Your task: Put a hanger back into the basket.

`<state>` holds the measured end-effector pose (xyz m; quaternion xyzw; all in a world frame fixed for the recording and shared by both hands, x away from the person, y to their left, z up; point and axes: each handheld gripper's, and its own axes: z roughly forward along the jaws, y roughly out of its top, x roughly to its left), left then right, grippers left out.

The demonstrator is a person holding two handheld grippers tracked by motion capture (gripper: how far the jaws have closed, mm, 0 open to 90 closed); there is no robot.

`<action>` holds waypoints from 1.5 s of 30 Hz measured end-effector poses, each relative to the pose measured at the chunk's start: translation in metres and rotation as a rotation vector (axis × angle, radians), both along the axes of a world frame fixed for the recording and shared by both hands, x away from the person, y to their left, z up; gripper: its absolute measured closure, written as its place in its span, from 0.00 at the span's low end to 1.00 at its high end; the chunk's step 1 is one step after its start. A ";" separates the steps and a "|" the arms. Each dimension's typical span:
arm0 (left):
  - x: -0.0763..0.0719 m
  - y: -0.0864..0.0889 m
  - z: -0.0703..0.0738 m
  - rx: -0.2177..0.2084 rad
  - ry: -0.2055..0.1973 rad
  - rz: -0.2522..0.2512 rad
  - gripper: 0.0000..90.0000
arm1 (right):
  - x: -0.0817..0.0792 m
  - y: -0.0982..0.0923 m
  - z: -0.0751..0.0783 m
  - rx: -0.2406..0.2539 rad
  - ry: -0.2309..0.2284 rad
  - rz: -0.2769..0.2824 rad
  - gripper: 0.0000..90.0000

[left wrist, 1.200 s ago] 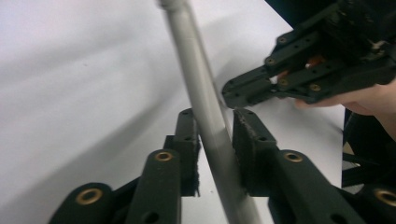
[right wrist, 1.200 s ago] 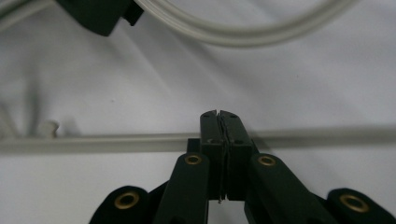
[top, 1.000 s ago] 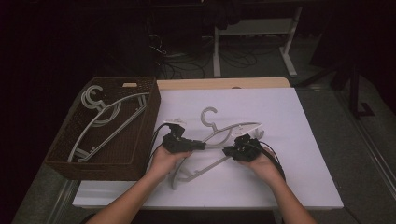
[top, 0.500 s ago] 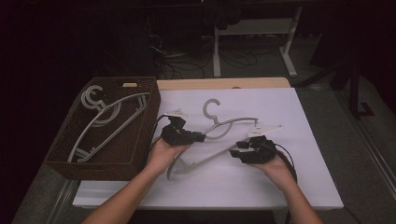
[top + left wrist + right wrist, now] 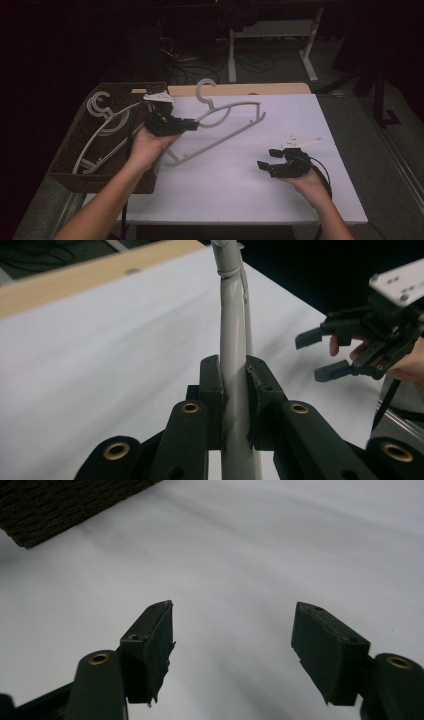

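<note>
Jaws of left gripper (image 5: 192, 123) clamped on grey hanger (image 5: 235, 122); right gripper (image 5: 266, 162) jaws just opening, empty.

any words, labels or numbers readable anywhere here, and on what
No readable text in any view.
The grey hanger held in the left tongs: no lettering visible.
The brown basket: none.
The white tabletop: none.
The right tongs and their pale top plate: no marking readable.
</note>
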<state>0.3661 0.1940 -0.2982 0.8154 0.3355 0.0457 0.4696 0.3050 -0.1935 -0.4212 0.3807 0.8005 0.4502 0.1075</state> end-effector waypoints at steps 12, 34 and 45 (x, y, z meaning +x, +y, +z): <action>0.001 0.110 0.050 0.009 -0.091 0.138 0.89 | 0.004 0.002 -0.003 -0.012 -0.001 -0.022 0.22; -0.006 0.245 0.039 0.106 -0.128 0.359 0.89 | 0.009 0.003 -0.008 -0.041 0.013 -0.041 0.22; 0.011 0.237 0.001 0.170 -0.085 0.359 0.89 | 0.010 0.002 -0.010 -0.053 0.019 -0.048 0.22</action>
